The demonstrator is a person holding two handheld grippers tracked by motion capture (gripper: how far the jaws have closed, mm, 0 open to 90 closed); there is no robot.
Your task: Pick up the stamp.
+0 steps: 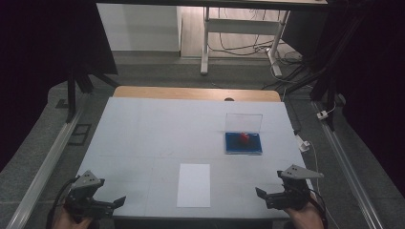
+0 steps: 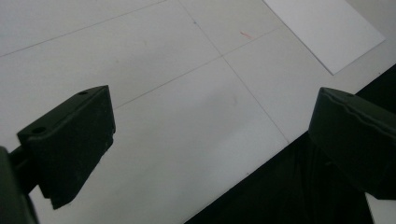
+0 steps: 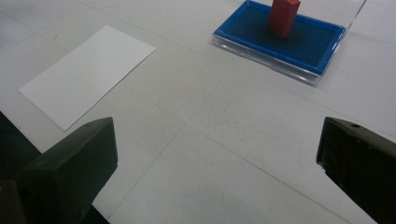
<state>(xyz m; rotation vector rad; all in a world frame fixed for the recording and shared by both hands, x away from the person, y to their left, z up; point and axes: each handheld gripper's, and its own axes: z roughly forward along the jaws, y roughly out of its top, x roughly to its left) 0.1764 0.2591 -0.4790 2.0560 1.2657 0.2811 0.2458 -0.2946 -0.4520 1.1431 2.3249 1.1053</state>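
A blue ink pad (image 1: 243, 143) (image 3: 280, 44) in a clear case with its lid standing up lies on the right half of the table, and a small red stamp (image 1: 244, 137) (image 3: 283, 16) stands upright on it. A white sheet of paper (image 1: 194, 184) (image 2: 324, 29) (image 3: 86, 72) lies flat near the front middle. My left gripper (image 1: 109, 202) (image 2: 212, 140) hovers at the front left corner, open, nothing between its jaws. My right gripper (image 1: 267, 197) (image 3: 217, 161) hangs over the front right edge, open and empty, pointing toward the paper and pad.
The white table top (image 1: 157, 129) ends in a wooden strip (image 1: 191, 93) at the far side. Metal rails (image 1: 43, 167) run along both sides of the table. A desk frame with cables (image 1: 239, 43) stands on the floor beyond.
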